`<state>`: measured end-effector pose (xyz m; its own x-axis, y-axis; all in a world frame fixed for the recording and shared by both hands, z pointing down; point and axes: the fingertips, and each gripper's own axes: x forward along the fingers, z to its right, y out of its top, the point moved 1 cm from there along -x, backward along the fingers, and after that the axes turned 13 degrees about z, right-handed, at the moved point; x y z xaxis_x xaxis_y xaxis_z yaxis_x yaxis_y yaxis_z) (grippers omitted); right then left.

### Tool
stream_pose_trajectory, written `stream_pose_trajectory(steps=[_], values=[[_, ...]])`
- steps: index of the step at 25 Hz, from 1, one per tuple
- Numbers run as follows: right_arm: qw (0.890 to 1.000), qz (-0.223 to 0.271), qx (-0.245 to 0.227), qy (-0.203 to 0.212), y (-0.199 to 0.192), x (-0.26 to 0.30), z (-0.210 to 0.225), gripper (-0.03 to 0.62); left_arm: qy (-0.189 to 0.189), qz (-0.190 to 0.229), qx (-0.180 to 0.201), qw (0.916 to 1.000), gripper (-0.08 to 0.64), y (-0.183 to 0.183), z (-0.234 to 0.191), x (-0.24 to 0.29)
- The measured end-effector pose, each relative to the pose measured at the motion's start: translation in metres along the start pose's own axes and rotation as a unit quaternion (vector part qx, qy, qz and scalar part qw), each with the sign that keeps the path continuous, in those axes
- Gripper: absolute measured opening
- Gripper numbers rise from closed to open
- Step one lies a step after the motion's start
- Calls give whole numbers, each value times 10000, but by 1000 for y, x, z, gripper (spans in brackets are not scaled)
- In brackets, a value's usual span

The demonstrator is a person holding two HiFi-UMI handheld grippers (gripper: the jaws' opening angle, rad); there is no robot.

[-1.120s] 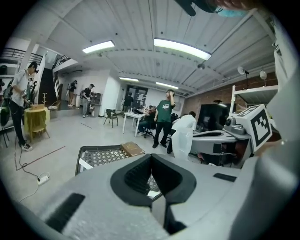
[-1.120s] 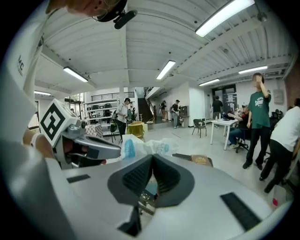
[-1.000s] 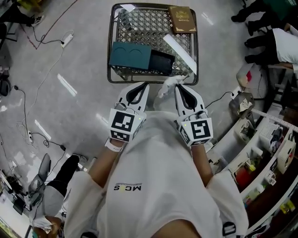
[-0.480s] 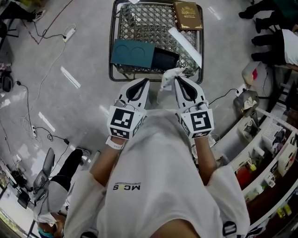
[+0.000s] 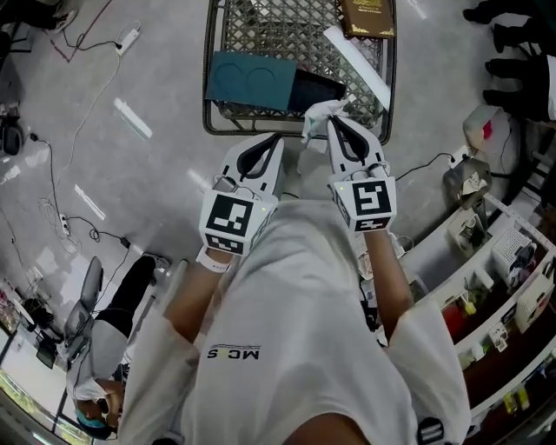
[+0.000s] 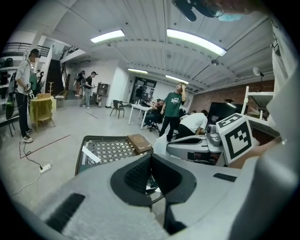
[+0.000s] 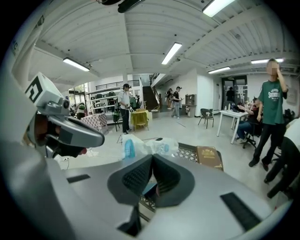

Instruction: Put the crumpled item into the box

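Grey floor under a wire basket (image 5: 209,78), crumpled item poised at its near rim
Right gripper (image 5: 334,123) pinches the crumpled item (image 5: 318,111) by its tips, ready for dropping into the teal box (image 5: 252,81); left gripper (image 5: 276,139), closed and empty, idles alongside

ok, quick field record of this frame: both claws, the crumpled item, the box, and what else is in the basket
left claw: shut, nothing in it, beside the right claw
right claw: shut on the crumpled item
crumpled item: white with blue print, sticks out past the right claw's tip, at the basket's near rim
box: teal, lies in the basket's near part, dark section at its right end
basket: wire mesh, on the floor
also in basket: brown book, white strip
task state: item not yet in the box
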<state>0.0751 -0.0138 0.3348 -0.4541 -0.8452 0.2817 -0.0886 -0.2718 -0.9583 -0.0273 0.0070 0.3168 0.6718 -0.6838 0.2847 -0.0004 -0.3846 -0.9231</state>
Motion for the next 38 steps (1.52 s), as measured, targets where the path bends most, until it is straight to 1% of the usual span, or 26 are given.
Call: stream_pose_trajectory(steps=[5,9,22,29,33,35,38], values=[[9997,-244,69,-28,-37,27,12,20,62,-28,-143,9999,23,-11,-8,7],[9990,-416,67,-115,-66,53,27,20,149,-142,-225,9995,23,-27,-23,18],[9941,-1058,129,-210,-154,109,46,20,221,-329,-299,9988,23,-57,-44,41],[9882,-1493,186,-296,-201,127,45,20,323,-385,-350,9981,23,-73,-52,47],[9807,-1899,185,-433,-229,132,48,20,286,-454,-340,9980,24,-79,-53,48],[9778,-2030,200,-475,-236,136,46,20,283,-495,-354,9977,24,-83,-53,48],[9767,-2083,141,-495,-238,143,43,20,282,-524,-365,9976,23,-87,-53,48]])
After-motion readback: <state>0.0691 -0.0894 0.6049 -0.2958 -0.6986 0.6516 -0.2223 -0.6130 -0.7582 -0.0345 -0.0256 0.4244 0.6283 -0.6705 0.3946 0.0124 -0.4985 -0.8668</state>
